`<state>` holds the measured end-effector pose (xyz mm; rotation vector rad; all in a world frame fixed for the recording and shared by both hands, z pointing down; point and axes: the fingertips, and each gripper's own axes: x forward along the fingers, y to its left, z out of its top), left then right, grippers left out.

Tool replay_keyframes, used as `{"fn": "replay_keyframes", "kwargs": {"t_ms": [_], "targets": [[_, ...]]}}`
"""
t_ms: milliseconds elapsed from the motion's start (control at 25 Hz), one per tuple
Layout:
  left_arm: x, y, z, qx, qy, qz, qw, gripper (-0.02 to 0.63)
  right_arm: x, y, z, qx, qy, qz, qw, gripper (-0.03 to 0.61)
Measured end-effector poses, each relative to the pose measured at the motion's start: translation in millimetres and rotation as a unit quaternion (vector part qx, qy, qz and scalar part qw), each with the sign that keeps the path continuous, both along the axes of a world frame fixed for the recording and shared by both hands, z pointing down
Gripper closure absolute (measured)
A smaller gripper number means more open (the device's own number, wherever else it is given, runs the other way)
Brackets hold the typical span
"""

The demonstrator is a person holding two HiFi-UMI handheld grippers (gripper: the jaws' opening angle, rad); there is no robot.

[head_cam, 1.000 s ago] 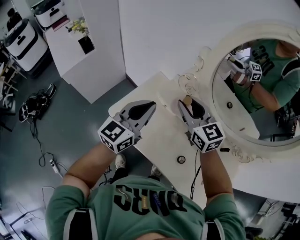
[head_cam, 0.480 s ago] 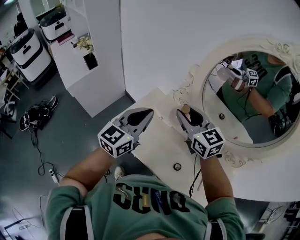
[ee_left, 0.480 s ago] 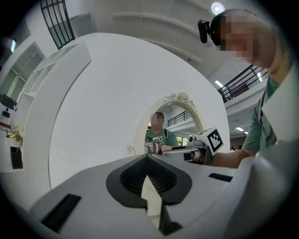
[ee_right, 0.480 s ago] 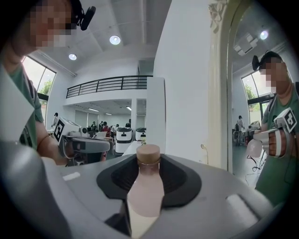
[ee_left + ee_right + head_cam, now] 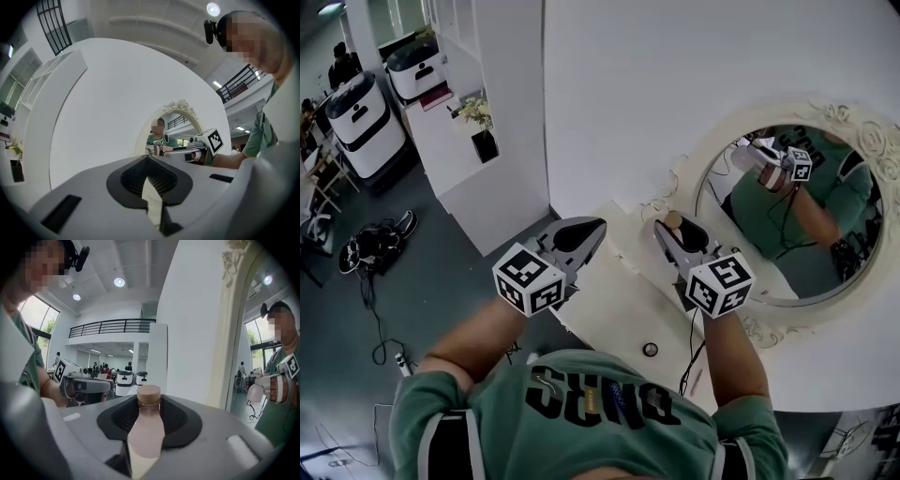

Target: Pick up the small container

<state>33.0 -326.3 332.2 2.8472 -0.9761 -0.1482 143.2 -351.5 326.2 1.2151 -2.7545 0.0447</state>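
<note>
Framed by the round mirror [image 5: 787, 211] and the white worktop [image 5: 609, 300] below it, you hold both tools out in front of you. Your left hand-held gripper [image 5: 598, 225] is closed to its tips, with nothing between them. Your right hand-held gripper [image 5: 667, 229] clamps the small container [image 5: 146, 432], a pale bottle standing upright between the pads, its tan cap just past the jaw tips. Compared with a second ago, both hand-held grippers are higher above the worktop, and the bottle is in the same grip.
</note>
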Motion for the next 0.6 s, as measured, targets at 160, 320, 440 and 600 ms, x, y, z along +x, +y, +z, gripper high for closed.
{"fn": "replay_keyframes", "kwargs": {"t_ms": [160, 320, 440, 600], "targets": [[-1.8, -1.9, -13.2, 0.001, -0.004, -0.003, 1.0, 0.615, 0.2, -1.2, -15.2, -0.001, -0.006, -0.001, 1.0, 0.433], [-5.8, -3.9, -29.2, 0.006, -0.007, -0.005, 0.9999, 0.615, -3.5, -3.8, -36.0, 0.005, -0.011, -0.007, 1.0, 0.433], [-6.2, -1.0, -41.3, 0.013, -0.01, -0.004, 0.9999, 0.615, -4.8, -2.4, -49.7, 0.004, -0.018, -0.014, 1.0, 0.433], [-6.0, 3.9, -58.5, 0.018, -0.012, 0.003, 0.9998, 0.615, -7.1, 0.0, -68.7, 0.005, -0.024, -0.023, 0.999, 0.433]]}}
